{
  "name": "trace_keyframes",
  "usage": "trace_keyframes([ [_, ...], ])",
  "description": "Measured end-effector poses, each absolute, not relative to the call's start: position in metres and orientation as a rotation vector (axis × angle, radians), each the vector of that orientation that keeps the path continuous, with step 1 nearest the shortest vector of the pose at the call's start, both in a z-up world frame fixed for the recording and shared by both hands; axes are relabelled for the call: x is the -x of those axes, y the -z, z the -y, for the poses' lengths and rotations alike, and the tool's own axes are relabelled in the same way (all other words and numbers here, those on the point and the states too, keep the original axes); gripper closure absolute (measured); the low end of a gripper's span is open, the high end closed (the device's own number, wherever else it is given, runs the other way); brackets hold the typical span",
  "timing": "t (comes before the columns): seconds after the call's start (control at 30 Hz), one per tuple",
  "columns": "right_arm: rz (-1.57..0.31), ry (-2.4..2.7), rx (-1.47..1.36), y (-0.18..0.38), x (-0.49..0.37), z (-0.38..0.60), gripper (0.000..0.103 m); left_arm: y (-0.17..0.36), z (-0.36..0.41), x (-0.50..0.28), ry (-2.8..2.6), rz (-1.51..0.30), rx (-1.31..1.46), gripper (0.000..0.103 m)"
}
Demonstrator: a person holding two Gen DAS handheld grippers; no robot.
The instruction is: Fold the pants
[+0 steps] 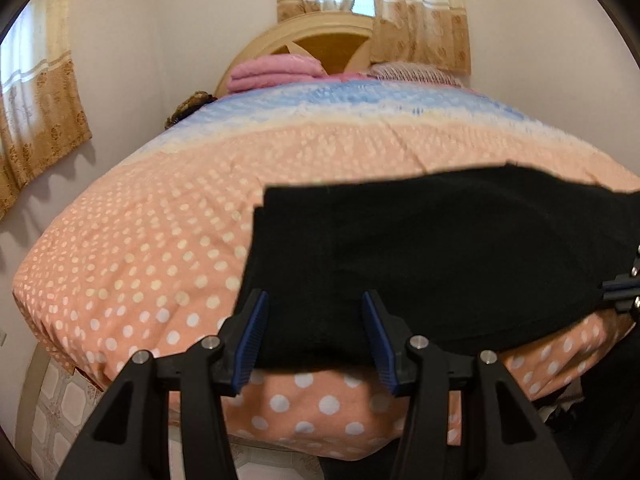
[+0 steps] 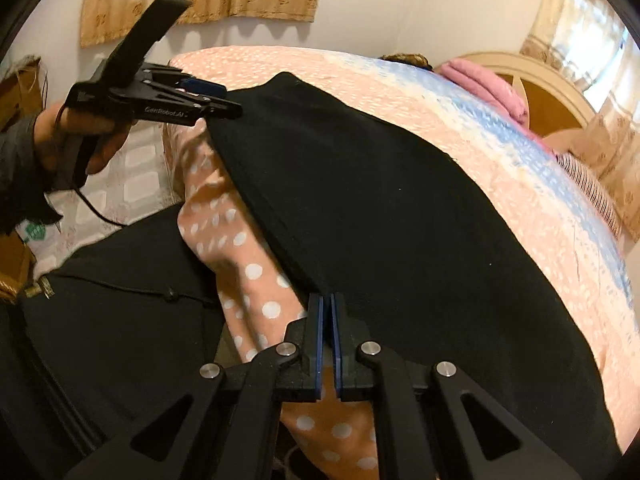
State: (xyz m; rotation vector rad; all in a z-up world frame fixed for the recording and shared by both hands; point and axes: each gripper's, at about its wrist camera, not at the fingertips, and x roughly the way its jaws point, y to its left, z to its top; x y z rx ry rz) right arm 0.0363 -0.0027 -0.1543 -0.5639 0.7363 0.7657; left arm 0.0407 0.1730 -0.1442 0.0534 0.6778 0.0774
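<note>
Black pants [image 1: 432,256] lie folded flat on the near edge of a bed with an orange polka-dot cover [image 1: 160,240]. My left gripper [image 1: 316,304] is open, its jaws straddling the near edge of the pants without pinching it. In the right wrist view the pants [image 2: 380,208] stretch across the bed, and my right gripper [image 2: 327,300] is shut on their near edge. The left gripper [image 2: 224,110] shows there at the pants' far corner, and the right gripper [image 1: 606,290] shows at the right edge of the left wrist view.
Folded pink towels [image 1: 276,70] and a striped pillow [image 1: 416,72] lie at the wooden headboard [image 1: 312,40]. Curtains [image 1: 40,112] hang on the walls. A tiled floor [image 2: 132,184] lies beside the bed. The person's dark-clothed body [image 2: 112,312] stands close to the bed edge.
</note>
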Motion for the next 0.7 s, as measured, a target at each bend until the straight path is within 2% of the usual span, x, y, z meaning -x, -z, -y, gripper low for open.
trace_keyframes([
  [0.03,-0.734,-0.767,0.559,0.152,-0.037,0.005,0.085,0.138,-0.174,-0.041,-0.086,-0.656,-0.046,0.048],
  [0.1,-0.736,-0.772,0.511,0.145,-0.042,0.014,0.074,0.126,-0.174,-0.04,-0.105,-0.613,-0.045,0.041],
  [0.13,-0.739,-0.774,0.472,0.14,-0.047,0.019,0.073,0.119,-0.172,-0.043,-0.102,-0.597,-0.04,0.037],
  [0.3,-0.735,-0.73,0.31,0.126,-0.071,0.049,0.073,0.107,-0.152,-0.066,-0.041,-0.61,-0.05,0.033],
  [0.5,-0.814,-0.559,0.276,0.147,-0.093,0.075,0.07,0.151,-0.145,-0.091,-0.072,-0.773,-0.06,0.033],
  [0.7,-0.762,-0.529,0.218,0.126,-0.081,0.109,0.07,0.141,-0.137,-0.078,-0.041,-0.714,-0.057,0.033],
])
